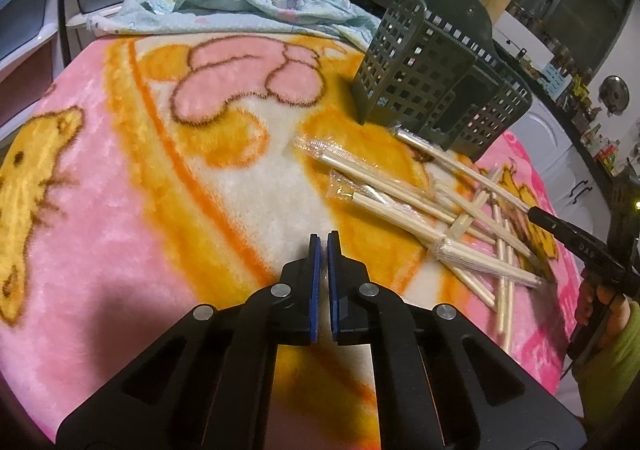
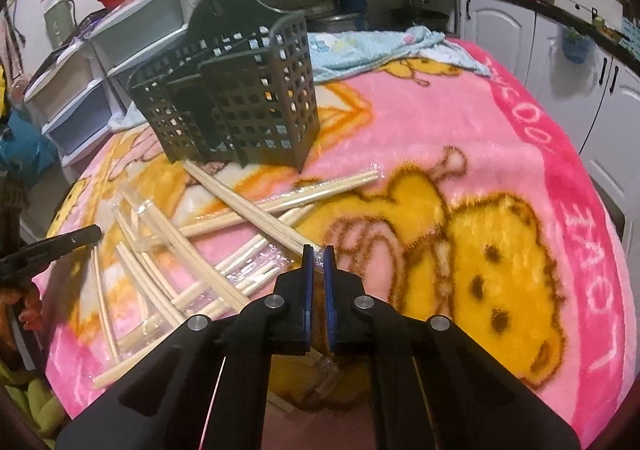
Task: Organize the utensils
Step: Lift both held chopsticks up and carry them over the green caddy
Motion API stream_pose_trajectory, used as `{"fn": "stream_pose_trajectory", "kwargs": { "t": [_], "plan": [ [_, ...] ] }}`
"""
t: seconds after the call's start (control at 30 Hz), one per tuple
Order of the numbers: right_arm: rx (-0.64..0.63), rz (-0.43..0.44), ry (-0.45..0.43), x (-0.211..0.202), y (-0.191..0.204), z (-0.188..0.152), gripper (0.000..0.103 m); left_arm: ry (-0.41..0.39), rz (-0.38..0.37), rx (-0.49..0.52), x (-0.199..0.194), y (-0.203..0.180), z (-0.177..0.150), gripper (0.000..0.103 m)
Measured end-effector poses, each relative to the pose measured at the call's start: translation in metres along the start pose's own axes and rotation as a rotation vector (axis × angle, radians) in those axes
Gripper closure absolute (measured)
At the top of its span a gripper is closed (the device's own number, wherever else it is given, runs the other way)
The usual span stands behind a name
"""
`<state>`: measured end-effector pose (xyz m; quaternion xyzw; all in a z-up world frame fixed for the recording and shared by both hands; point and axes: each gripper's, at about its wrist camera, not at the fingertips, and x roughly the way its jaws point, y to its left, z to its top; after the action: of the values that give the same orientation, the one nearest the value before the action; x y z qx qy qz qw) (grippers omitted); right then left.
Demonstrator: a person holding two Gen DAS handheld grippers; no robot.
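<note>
Chopsticks (image 2: 224, 202) lie scattered below the green holder (image 2: 240, 98), right tool (image 2: 319, 256) pinching one wrapped pair's end for lifting, left tool (image 1: 323, 246) closed empty.

The left gripper (image 1: 323, 240) hangs over the blanket, tilted downward, its blue-padded jaws drawn together with nothing between them. The right gripper (image 2: 319, 254) tilts down likewise, its jaws closed on a wrapped pair of chopsticks (image 2: 256, 206). A hand (image 1: 600, 304) in a green sleeve holds the right gripper's handle
</note>
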<state>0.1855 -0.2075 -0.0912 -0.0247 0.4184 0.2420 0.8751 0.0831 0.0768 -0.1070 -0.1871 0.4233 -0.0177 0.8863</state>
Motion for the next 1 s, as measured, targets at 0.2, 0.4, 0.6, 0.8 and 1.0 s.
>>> {"fn": "stream_pose_trajectory", "kwargs": {
  "t": [0.2,0.4,0.6,0.8,1.0],
  "plan": [
    [-0.038,-0.019,-0.096,-0.031,0.013,0.011,0.099,-0.081,-0.046,0.022,-0.035,-0.010,0.013,0.101],
    [-0.107,-0.038,-0.189,-0.062,0.034,0.030,0.099,-0.187,-0.087,0.062,-0.071,-0.026,0.035,0.101],
    [-0.184,-0.024,-0.264,-0.090,0.058,0.052,0.099,-0.275,-0.136,0.109,-0.096,-0.050,0.063,0.101],
    [-0.253,-0.003,-0.311,-0.109,0.081,0.069,0.099,-0.303,-0.195,0.135,-0.106,-0.069,0.080,0.102],
    [-0.302,0.006,-0.342,-0.124,0.098,0.080,0.100,-0.327,-0.237,0.176,-0.115,-0.087,0.091,0.102]
  ]
}}
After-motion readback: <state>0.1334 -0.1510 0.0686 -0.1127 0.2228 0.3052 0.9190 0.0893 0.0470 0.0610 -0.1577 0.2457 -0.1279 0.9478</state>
